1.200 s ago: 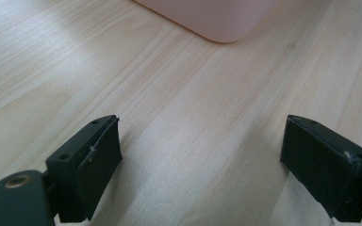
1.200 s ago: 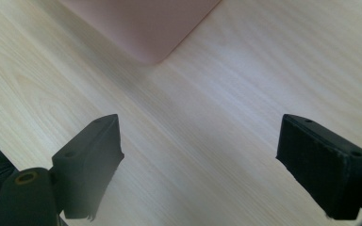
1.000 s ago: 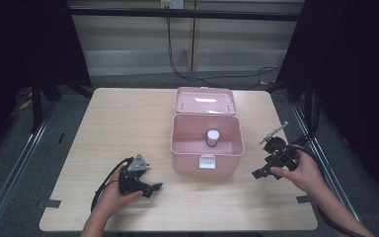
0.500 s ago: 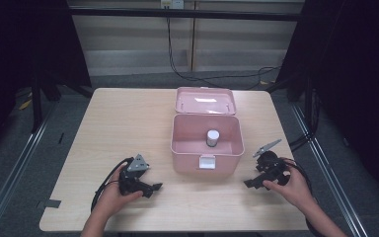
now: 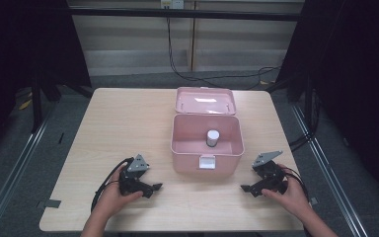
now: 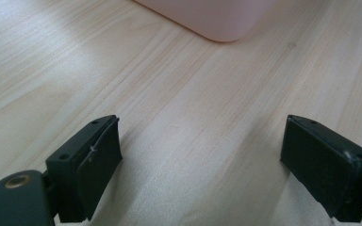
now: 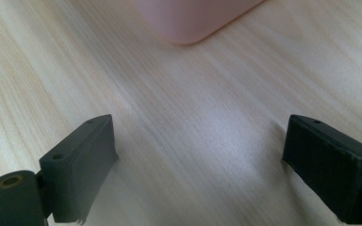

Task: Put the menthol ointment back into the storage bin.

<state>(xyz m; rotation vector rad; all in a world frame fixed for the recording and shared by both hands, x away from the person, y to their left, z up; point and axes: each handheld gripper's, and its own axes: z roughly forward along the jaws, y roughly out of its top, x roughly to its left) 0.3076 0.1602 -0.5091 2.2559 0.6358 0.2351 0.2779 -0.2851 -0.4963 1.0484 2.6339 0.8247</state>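
the left gripper [image 5: 154, 187] rests on the table [image 5: 108, 128] near its front edge, left of centre, held in the person's left hand [image 5: 112, 196]. its jaws stand wide with nothing but bare wood between them, and they point right, toward the front left corner of the pink box [image 5: 206, 143].

that box sits in the middle of the table, a little toward the right. its lid [image 5: 205, 100] is thrown back flat toward the far edge, so the box lies open on top. inside stands one small upright jar [image 5: 212, 138] with a white cap, near the middle of the box floor, apart from the walls. a white latch [image 5: 207, 161] hangs on the front wall.

the right gripper [image 5: 246, 188] lies near the front right corner of the table in the right hand [image 5: 290, 195]. its jaws have just been opening and now stand wide and empty, pointing left toward the box's front right corner [image 7: 184, 28].

both grippers sit at about the same distance from the box, one on each side; either one would have to rise over the front wall to reach the jar.
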